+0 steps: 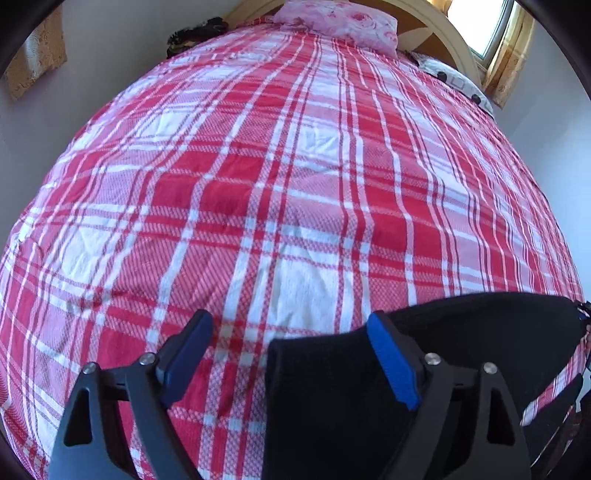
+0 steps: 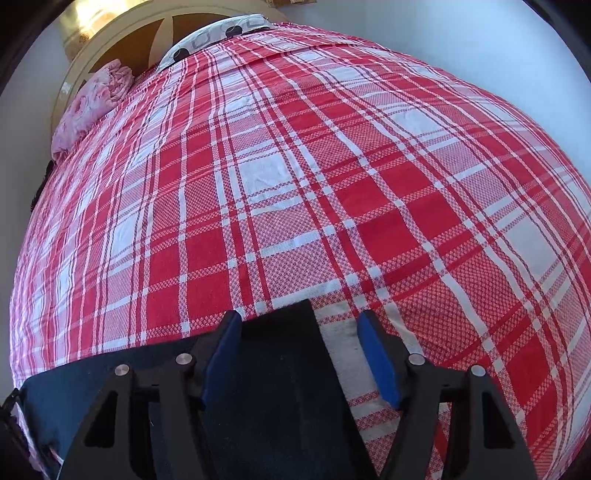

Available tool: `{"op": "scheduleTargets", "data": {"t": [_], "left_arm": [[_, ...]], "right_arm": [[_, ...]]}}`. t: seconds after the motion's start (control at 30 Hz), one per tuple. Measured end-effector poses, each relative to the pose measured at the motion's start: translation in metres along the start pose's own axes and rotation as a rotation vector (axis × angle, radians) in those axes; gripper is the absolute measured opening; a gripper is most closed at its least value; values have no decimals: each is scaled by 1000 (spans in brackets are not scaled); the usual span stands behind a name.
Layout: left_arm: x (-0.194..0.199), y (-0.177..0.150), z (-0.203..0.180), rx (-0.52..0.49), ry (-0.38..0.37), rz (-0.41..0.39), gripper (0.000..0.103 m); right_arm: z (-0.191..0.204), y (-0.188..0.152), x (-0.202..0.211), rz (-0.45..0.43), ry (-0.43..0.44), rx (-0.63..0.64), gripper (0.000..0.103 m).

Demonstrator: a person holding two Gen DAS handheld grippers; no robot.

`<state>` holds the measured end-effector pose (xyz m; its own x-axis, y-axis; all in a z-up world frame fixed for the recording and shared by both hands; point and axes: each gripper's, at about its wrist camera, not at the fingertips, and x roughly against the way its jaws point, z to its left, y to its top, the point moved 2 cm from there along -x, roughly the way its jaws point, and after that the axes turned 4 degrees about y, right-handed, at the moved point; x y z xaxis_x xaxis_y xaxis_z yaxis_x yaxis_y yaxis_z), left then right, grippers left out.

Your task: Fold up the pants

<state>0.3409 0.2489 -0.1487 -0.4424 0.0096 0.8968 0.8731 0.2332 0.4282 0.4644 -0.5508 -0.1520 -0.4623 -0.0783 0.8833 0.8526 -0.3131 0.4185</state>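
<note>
Red-and-white plaid bedspread [image 1: 280,177] across whole bed, pink floral pillow [image 1: 340,22] at 12 o'clock. Dark folded fabric pants [image 1: 332,398] at 6 o'clock, near edge. Left gripper [image 1: 291,354] and right gripper [image 2: 295,350] spread, each straddling a corner, nothing pinched. Risk: pinching bedspread along with pants, or only the top layer, spoiling fold

A bedroom in a home. A bed [image 1: 295,177] fills both views, spread with a red-and-white checked cover. At its far end, toward 12 o'clock in the left wrist view, lies a pink floral pillow [image 1: 340,22] against a curved cream headboard [image 1: 458,48] with brown panels. A second pillow [image 1: 454,79], white with dark spots, lies at about 1 o'clock. Beyond it a window [image 1: 480,26] lets in daylight, with a golden curtain [image 1: 513,66] beside it. Plain pale walls [image 1: 92,66] surround the bed.
</note>
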Motion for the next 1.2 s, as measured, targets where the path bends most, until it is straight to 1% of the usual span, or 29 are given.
{"op": "scheduleTargets", "data": {"t": [0.1, 0.13, 0.17, 0.2, 0.23, 0.3, 0.33, 0.37, 0.4, 0.43, 0.47, 0.5, 0.53, 0.57, 0.6, 0.7, 0.77, 0.87, 1.07, 1.2], "left_arm": [[-3, 0, -6, -9, 10, -13, 86], [-4, 0, -9, -13, 6, -16, 79], [-4, 0, -12, -21, -11, -20, 66], [-4, -1, -17, -36, -52, -21, 59], [-4, -2, -20, -43, -87, -15, 52], [-4, -1, -20, -31, -89, -2, 51], [-4, -1, -18, -29, -87, 3, 44], [-3, 0, -15, -22, -91, 10, 41], [-1, -1, -13, -11, -117, 7, 39], [0, -3, -9, 4, -153, 0, 28], [1, -5, -6, 23, -166, 7, 14], [1, -5, -3, 34, -183, 17, 14], [5, -6, -4, 25, -196, 4, 13], [9, -7, -7, 7, -194, -5, 13], [11, -8, -9, -4, -192, -10, 13], [24, -7, -15, -34, -176, -49, 12], [30, -4, -16, -34, -181, -72, 12], [34, -4, -16, -39, -188, -83, 11], [57, -13, -14, -37, -250, -136, 11], [77, -26, -14, -37, -303, -179, 11]], "right_arm": [[1, 0, -3, 3, -16, 10, 61], [2, 0, -3, 1, -23, 13, 59], [2, 0, -3, 0, -28, 15, 52], [2, -1, -3, -3, -27, 17, 43], [2, -1, -1, -6, -24, 19, 40], [2, -2, 1, -5, -20, 29, 31], [2, -2, 2, -5, -15, 35, 29], [2, -2, 3, -6, -12, 37, 27], [2, -3, 4, -8, -11, 39, 26], [2, -3, 4, -12, -11, 42, 25], [3, -4, 4, -17, -13, 44, 23], [3, -4, 4, -25, -14, 44, 19], [3, -5, 4, -35, -14, 42, 17], [4, -5, 5, -45, -13, 41, 12], [5, -5, 7, -54, -8, 40, 9], [11, -5, 12, -76, -23, 60, 9], [14, -5, 17, -91, -32, 67, 8], [17, -4, 28, -118, -30, 72, 8], [21, -10, 56, -169, -6, 84, 8], [23, -23, 87, -227, 45, 87, 8]]}}
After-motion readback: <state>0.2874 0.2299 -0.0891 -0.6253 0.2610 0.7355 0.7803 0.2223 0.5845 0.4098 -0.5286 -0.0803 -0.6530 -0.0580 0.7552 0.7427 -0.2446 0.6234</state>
